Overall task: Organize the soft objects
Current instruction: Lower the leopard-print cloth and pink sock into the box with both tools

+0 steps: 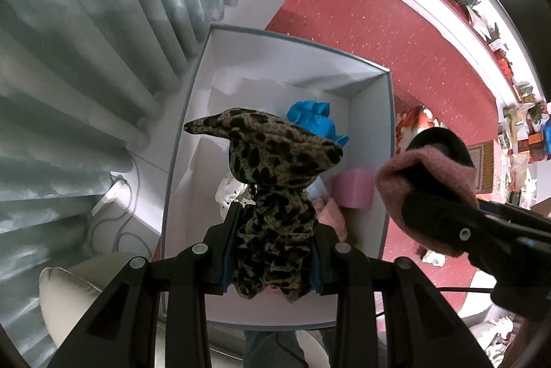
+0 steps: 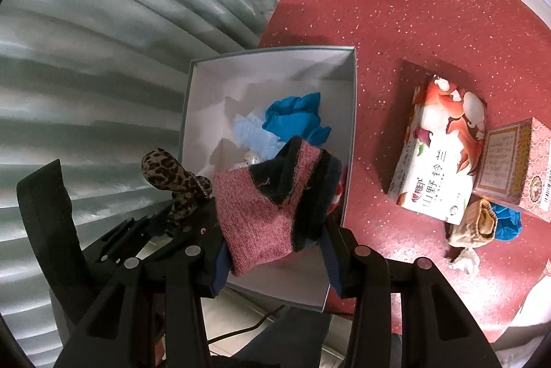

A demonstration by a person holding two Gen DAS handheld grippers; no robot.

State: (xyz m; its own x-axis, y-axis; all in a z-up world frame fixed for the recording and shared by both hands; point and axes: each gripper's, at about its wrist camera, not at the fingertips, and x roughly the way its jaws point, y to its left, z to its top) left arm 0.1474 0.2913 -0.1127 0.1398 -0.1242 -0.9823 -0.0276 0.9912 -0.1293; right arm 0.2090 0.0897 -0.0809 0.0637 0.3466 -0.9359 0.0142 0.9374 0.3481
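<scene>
Red speckled floor (image 2: pixel 396 6) carried a white box (image 2: pixel 347 113) beside pleated curtains (image 2: pixel 103 23). Left gripper (image 1: pixel 272 230) was clamped on a leopard-print cloth (image 1: pixel 268 154) above the box. Right gripper (image 2: pixel 275 230) was pinching a pink knit sock (image 2: pixel 255 213) over the box's near edge. Blue gloves (image 2: pixel 292 116) lay inside; tissue packs (image 2: pixel 444 147) sat apart on the floor.
</scene>
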